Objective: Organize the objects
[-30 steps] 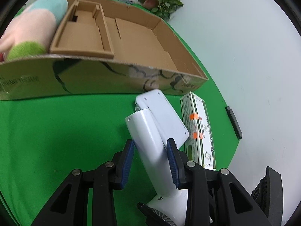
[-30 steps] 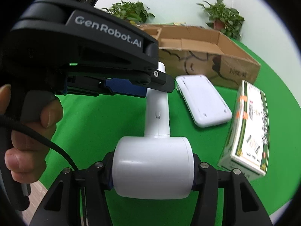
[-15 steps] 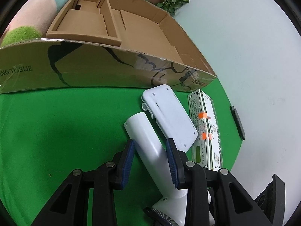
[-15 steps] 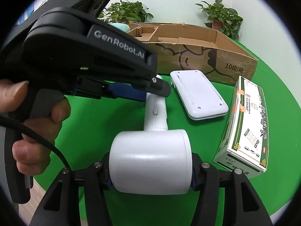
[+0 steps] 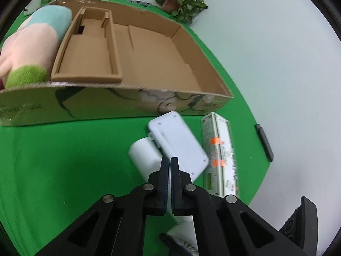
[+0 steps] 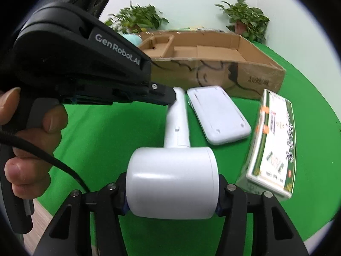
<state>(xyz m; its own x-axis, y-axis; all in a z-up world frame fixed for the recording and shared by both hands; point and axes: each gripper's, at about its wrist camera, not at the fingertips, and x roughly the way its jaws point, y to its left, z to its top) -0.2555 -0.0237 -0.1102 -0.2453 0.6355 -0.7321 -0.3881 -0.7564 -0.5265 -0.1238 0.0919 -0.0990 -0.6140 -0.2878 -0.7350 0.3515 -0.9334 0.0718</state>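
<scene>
Left wrist view: the left gripper (image 5: 170, 166) has its jaws fully together with nothing between them; they have just been closing, and the fingertips now sit above the handle of the white dryer (image 5: 145, 155), whose handle end shows blurred just left of the tips. Whether the tips touch the handle cannot be told. The cardboard box (image 5: 106, 104) serves as landmark: the dryer lies on the green cloth (image 5: 64, 160) in front of the box's near wall. A flat white device (image 5: 179, 143) lies just in front of the box's right end, its lower edge overlapping the dryer handle in this view. A green-and-white carton (image 5: 219, 155) lies to the right of the device, near the box's right corner. A plush toy (image 5: 32, 49) lies in the box's left end, beside a cardboard insert (image 5: 89, 55). A dark bar (image 5: 264, 141) lies on the white table beyond the cloth, well right of the box. A potted plant (image 5: 181, 2) stands behind the box. Right wrist view: the right gripper (image 6: 172, 192) is clamped across the dryer's (image 6: 172, 181) barrel, pads pressed on both sides, the handle pointing toward the box (image 6: 234, 72). The left gripper's body (image 6: 85, 64), held by a hand (image 6: 27, 145), reaches to the handle end, in front of the box. The device (image 6: 219, 115) lies just right of the handle, and the carton (image 6: 275, 140) stands further right, by the box's right end.
</scene>
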